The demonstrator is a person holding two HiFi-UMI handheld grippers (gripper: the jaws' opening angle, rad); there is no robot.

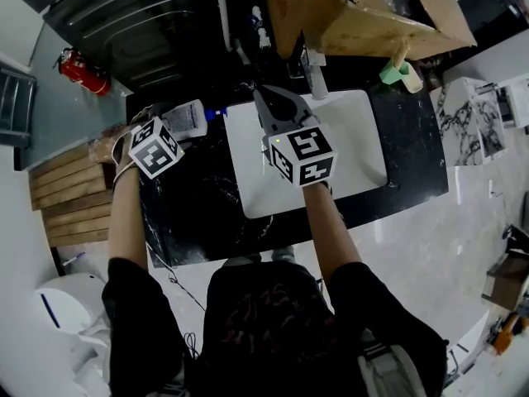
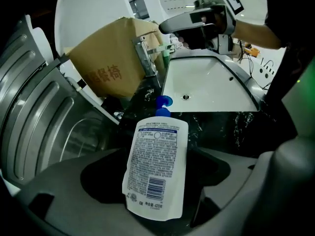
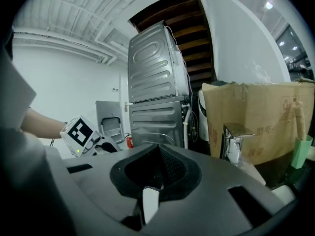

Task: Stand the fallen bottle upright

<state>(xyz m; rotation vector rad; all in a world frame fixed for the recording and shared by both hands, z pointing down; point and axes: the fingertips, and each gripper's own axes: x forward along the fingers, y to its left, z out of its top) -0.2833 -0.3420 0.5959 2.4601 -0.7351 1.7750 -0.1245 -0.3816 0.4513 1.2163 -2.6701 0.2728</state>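
Observation:
The fallen bottle [image 2: 157,166] is white with a printed label and a blue cap [image 2: 163,102]. It lies flat on the black counter [image 1: 190,213], cap toward the white sink [image 1: 364,139]. In the head view the bottle [image 1: 188,119] shows just beyond the left marker cube. My left gripper [image 2: 162,178] points steeply down over it with its jaws wide open; the bottle lies between them and no pad presses on it. My right gripper [image 1: 273,106] hovers over the sink's left part, shut and empty; in its own view the right gripper [image 3: 157,154] has its tips together.
A chrome faucet [image 1: 314,77] stands behind the sink, under a large cardboard box [image 1: 364,11]. A green cup [image 1: 401,74] sits at the back right. Stacked metal appliances [image 3: 157,82] rise at the far left, with a fire extinguisher [image 1: 83,71] and a wooden pallet [image 1: 70,188] beside the counter.

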